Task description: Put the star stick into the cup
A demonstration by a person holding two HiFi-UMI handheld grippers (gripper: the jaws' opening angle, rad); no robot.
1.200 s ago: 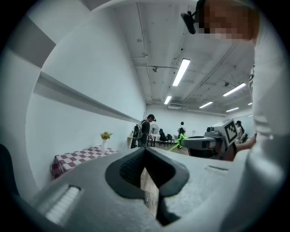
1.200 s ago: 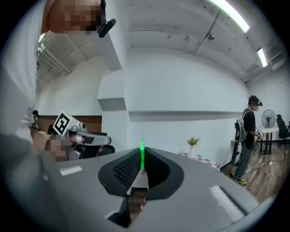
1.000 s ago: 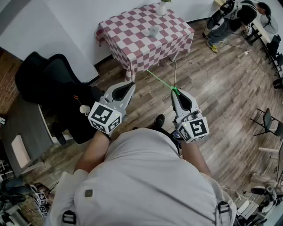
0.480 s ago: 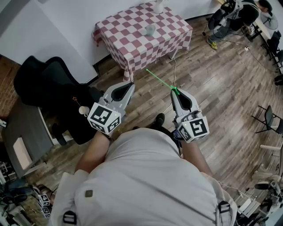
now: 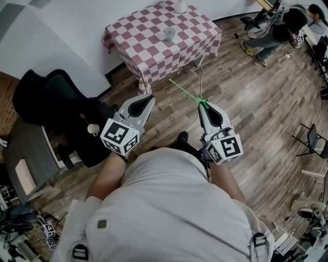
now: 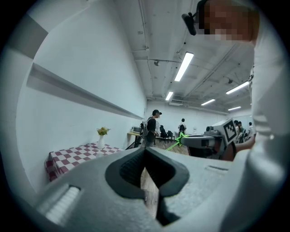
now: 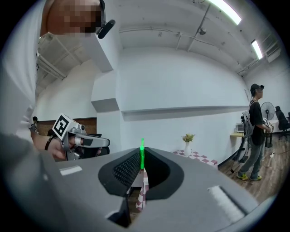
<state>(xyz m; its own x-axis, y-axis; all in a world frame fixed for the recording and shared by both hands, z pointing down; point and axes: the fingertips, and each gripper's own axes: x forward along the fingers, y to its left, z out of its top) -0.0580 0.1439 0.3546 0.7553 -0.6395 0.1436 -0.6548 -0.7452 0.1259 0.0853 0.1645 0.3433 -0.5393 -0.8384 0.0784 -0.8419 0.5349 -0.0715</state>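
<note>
My right gripper [image 5: 203,105] is shut on the lower end of a thin green star stick [image 5: 185,91]. The stick slants up and away over the wooden floor toward a table with a red-and-white checked cloth [image 5: 148,48]. A small pale cup [image 5: 169,34] stands on that table, well beyond the stick's tip. In the right gripper view the stick [image 7: 142,154] rises from between the closed jaws of that gripper [image 7: 142,157]. My left gripper [image 5: 145,99] is shut with nothing in it, level with the right one; its tips [image 6: 145,152] meet.
A white vase [image 5: 180,6] with flowers stands at the table's far edge. A black armchair [image 5: 51,100] and a grey table [image 5: 23,148] lie to the left. A person [image 5: 279,25] crouches at the back right. A folding chair [image 5: 311,142] stands at the right.
The checked table and cup have slid slightly left and up in the head view. Both grippers keep their pose, and the stick stays gripped. The person at the back right has shifted.
</note>
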